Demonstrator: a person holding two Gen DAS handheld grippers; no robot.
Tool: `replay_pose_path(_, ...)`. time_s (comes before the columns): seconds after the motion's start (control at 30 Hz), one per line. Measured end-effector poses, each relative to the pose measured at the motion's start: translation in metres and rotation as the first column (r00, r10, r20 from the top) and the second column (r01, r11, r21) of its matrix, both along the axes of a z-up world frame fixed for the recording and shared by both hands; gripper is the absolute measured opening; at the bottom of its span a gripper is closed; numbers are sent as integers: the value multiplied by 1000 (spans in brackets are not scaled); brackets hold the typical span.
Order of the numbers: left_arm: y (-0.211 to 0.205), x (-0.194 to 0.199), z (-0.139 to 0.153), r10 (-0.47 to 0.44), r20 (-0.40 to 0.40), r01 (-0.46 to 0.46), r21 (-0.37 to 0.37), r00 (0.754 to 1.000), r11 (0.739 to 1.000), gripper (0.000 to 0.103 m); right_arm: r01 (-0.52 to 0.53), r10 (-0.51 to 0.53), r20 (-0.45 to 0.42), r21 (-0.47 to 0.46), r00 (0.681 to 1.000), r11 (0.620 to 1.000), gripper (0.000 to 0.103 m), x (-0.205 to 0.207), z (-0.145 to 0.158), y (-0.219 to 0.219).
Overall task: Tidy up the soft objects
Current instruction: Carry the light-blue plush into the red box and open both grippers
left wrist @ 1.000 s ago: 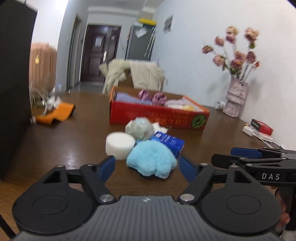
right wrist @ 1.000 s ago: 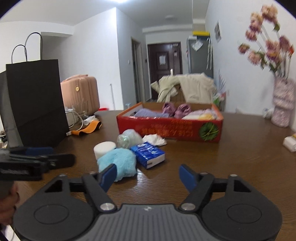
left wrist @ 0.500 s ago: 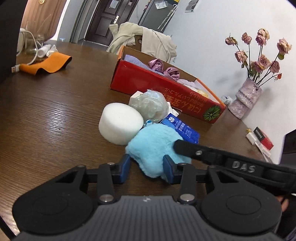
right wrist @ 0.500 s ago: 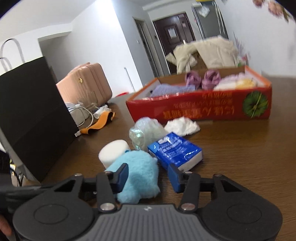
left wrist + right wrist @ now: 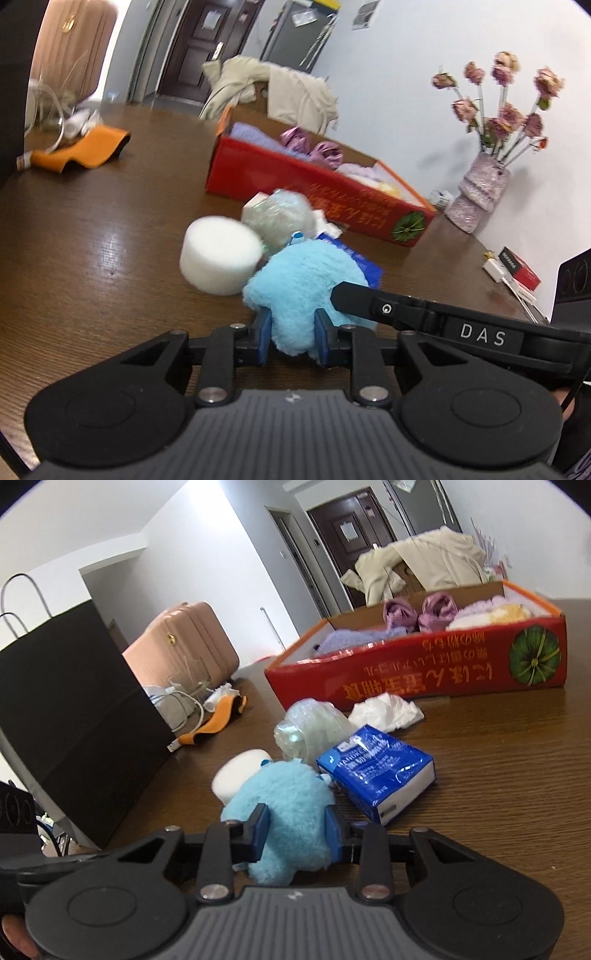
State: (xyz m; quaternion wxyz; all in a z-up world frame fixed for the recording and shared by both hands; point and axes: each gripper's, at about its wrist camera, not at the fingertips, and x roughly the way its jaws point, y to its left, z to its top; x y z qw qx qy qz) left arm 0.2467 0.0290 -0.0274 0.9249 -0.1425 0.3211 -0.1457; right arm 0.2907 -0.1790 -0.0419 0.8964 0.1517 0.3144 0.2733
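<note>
Both tongs are pinching one thing: my left gripper (image 5: 291, 341) and my right gripper (image 5: 297, 829) each have their blue pads drawn in against the fluffy blue plush (image 5: 306, 291), fur bulging between the jaws. It sits on the brown table (image 5: 92, 236), nearer me than the red box (image 5: 417, 675), which is my landmark.

Largest first. That red box is where I judge this goes; purple and yellow soft things already lie inside, so I want to clear its near wall and come down onto the open middle.

Next, the blue tissue pack (image 5: 376, 768) lies between plush and box, touching the plush's far side, so I lift straight before travelling, or it may drag.

White foam puck (image 5: 219, 254) touches the plush on the side away from the pack; same caution. The bubble-wrap ball (image 5: 314, 731) and crumpled white tissue (image 5: 386, 710) sit just before the box wall.

Smallest: grip. Fur compresses, so I squeeze gently and keep both hands moving together.
</note>
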Motion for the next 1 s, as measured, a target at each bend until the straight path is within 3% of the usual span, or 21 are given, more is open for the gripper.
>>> replay_pose_path(0.37, -30, -46, 37, -76, 109, 75, 12, 991, 997, 25, 67, -68, 125, 13, 990, 998, 32, -66, 41, -34)
replay_pose_path(0.53, -41, -33, 58, -110, 127, 107, 29, 986, 994, 25, 93, -95, 138, 22, 986, 995, 32, -70, 54, -46)
replay_pose_path(0.63, -49, 0, 87, -141, 181, 132, 60, 973, 989, 25, 117, -125, 149, 57, 981, 991, 32, -48, 75, -56)
replay_pose_path(0.77, -61, 77, 119, -168, 197, 157, 74, 966, 985, 25, 149, -163, 180, 91, 970, 985, 31, 13, 111, -69)
replay_pose_path(0.87, -67, 149, 121, -165, 136, 160, 46, 977, 986, 25, 179, -192, 145, 96, 971, 979, 31, 75, 125, -73)
replay_pose_path(1.0, -66, 231, 100, -127, 41, 127, -4, 991, 992, 24, 212, -216, 49, 71, 975, 975, 31, 167, 117, -74)
